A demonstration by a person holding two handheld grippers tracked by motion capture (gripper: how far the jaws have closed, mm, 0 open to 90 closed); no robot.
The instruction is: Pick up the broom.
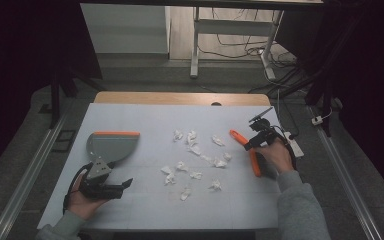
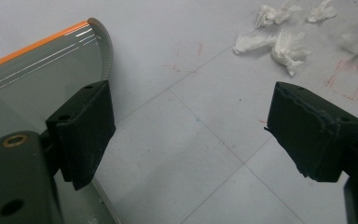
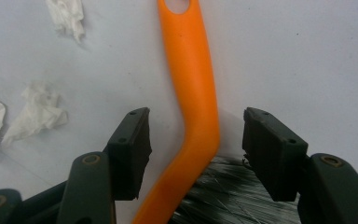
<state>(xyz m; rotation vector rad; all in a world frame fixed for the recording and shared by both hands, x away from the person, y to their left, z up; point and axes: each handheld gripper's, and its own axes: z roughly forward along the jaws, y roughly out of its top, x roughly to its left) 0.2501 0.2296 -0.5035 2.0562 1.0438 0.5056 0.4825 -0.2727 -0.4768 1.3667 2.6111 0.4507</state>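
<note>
A grey dustpan (image 1: pixel 111 145) with an orange rim lies at the left of the white mat; in the left gripper view the dustpan (image 2: pixel 37 70) sits beside the left jaw. My left gripper (image 1: pixel 124 186) (image 2: pixel 191 126) stands open over bare mat with nothing between its jaws. An orange-handled brush (image 1: pixel 254 162) lies at the right. My right gripper (image 1: pixel 252 142) (image 3: pixel 196 126) straddles the bent brush handle (image 3: pixel 193 84), with a gap on each side of it, so the pads do not touch. Dark bristles (image 3: pixel 223 196) show below the handle.
Several crumpled white tissue scraps (image 1: pixel 195 150) (image 2: pixel 286 44) (image 3: pixel 37 114) are scattered across the middle of the mat (image 1: pixel 145 205). A white power strip (image 1: pixel 295 145) lies off the right edge. The wooden table edge (image 1: pixel 180 98) runs along the far side.
</note>
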